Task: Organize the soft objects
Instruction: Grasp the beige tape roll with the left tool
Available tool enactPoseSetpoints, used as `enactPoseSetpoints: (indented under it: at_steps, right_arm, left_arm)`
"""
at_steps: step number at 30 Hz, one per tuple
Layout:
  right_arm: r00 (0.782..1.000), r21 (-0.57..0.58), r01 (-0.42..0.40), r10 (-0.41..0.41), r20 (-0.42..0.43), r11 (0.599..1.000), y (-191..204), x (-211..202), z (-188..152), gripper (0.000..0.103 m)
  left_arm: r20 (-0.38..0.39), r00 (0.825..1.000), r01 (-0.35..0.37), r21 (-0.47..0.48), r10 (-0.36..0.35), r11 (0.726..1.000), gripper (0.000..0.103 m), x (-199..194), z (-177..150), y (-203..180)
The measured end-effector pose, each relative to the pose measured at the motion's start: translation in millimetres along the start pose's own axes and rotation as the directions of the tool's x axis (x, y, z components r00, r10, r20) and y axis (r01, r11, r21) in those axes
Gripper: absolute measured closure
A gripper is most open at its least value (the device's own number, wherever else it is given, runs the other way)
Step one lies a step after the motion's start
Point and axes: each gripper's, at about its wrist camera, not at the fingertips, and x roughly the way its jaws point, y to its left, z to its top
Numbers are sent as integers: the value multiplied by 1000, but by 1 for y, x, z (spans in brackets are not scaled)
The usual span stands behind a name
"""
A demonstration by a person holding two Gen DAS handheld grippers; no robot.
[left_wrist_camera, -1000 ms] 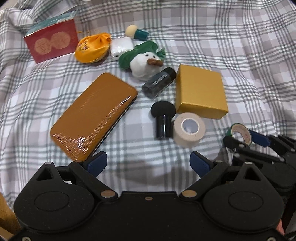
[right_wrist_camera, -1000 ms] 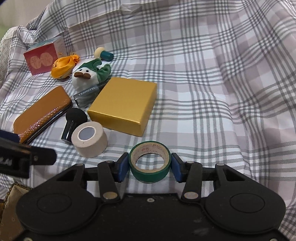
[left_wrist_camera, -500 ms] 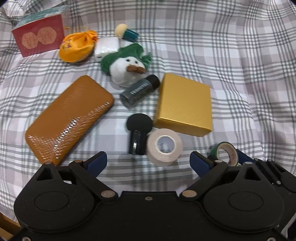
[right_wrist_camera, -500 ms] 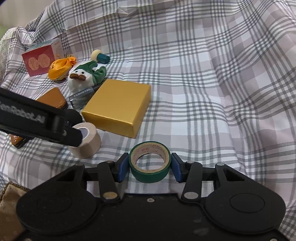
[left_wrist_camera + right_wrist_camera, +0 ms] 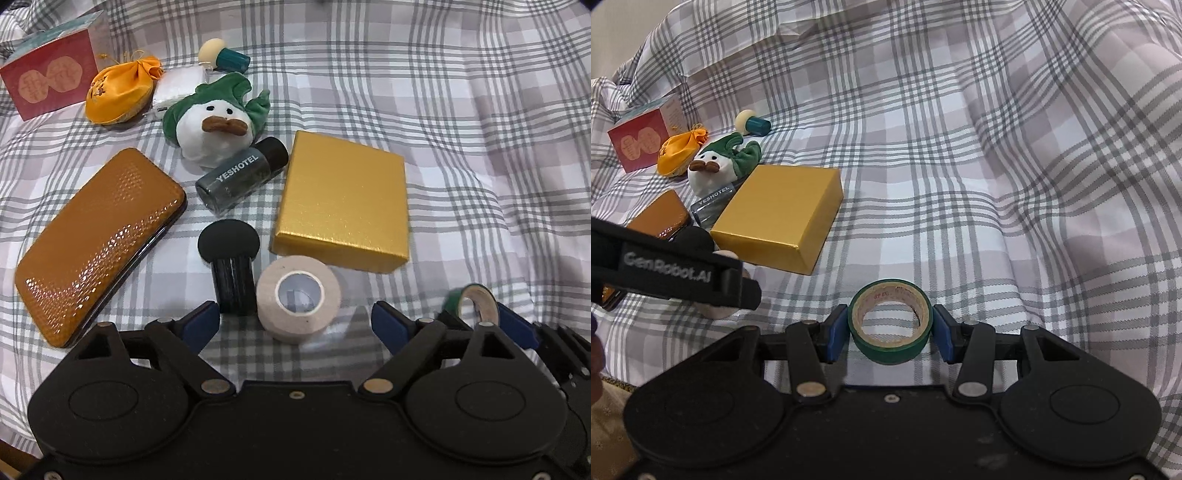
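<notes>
My left gripper [image 5: 295, 325] hangs over a beige tape roll [image 5: 298, 299], which lies on the plaid cloth between its blue pads. The jaws are closing, with a gap left on both sides of the roll. My right gripper [image 5: 889, 330] is shut on a green tape roll [image 5: 890, 349], also seen at the lower right of the left wrist view as the green roll [image 5: 478, 299]. Further back lie a white and green plush duck [image 5: 214, 122], an orange pouch [image 5: 118, 92] and a black sponge puff [image 5: 229, 243] right beside the beige roll.
A gold box [image 5: 343, 203] sits just behind the beige roll. A dark bottle [image 5: 240, 177], a long orange case [image 5: 96, 240], a red box [image 5: 48, 85], a white packet [image 5: 181, 85] and a teal-handled puff [image 5: 221, 59] lie around. Bare plaid cloth [image 5: 997, 184] spreads to the right.
My left gripper has moved in over the beige tape roll, which now lies between its fingers, and its jaws have narrowed. The right gripper still holds the green roll.
</notes>
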Motion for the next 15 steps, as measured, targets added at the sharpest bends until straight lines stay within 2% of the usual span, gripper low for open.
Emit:
enactPoseSetpoints:
  at_steps: [6,7,9,10,15]
  right_arm:
    - [1000,4,-6,6,2,1000,-1,0,-2,57]
    - [1000,5,-6,6,1,1000,-1,0,-2,57]
    - [1000,6,-6,6,2,1000,0,-1,-2,57]
    - [1000,7,-6,6,1,1000,-1,-1,-2,57]
    - [1000,3,2,-2,0,1000,1,-2,-2,57]
  left_arm:
    - [-16,1000,-23,-28,22,999,18,17,6,0]
    - [-12,999,-31,-24,31,999,20,18,6,-2]
    - [12,998,-64,-6,64,998,34,16,4,-5]
    - [24,997,-70,10,69,998,35,14,3,-6]
    - [19,999,-26,13,26,1000,35,8,1,0]
